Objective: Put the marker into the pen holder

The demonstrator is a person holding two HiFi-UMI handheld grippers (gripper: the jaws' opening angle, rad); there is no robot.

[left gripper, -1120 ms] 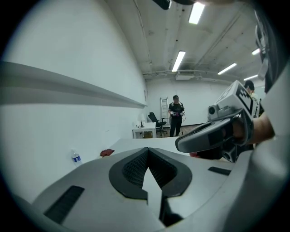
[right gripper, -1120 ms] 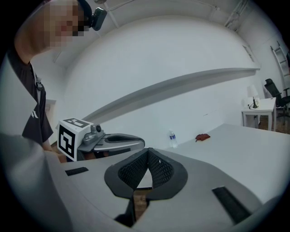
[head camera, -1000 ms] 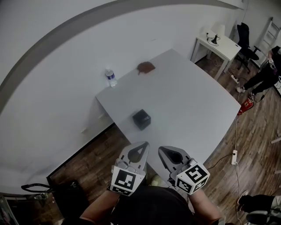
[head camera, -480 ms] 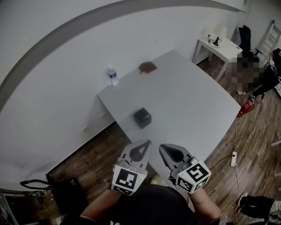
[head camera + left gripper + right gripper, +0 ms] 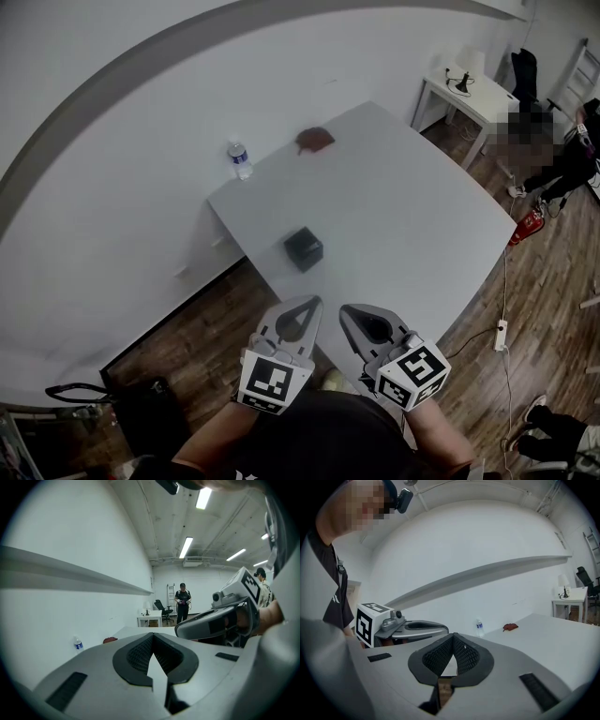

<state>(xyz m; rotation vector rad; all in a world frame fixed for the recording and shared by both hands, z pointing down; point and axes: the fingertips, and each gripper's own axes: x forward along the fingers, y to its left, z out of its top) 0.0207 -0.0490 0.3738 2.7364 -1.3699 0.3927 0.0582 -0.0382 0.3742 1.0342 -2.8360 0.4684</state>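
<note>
The black cube-shaped pen holder (image 5: 303,249) stands near the front left corner of the white table (image 5: 403,225). No marker shows in any view. My left gripper (image 5: 307,302) and right gripper (image 5: 348,311) hover side by side close to my body, short of the table's near edge and below the holder in the head view. Both are shut with nothing between the jaws, as the left gripper view (image 5: 152,635) and the right gripper view (image 5: 453,634) confirm. Each gripper view also catches the other gripper beside it.
A small water bottle (image 5: 240,159) stands at the table's back left corner, and a brown crumpled object (image 5: 315,141) lies near it. A second white desk (image 5: 466,94) with a lamp, an office chair and a standing person (image 5: 182,603) are at the far right. Wooden floor surrounds the table.
Both grippers stay shut in nearly the same place. The head view has shifted very slightly.
</note>
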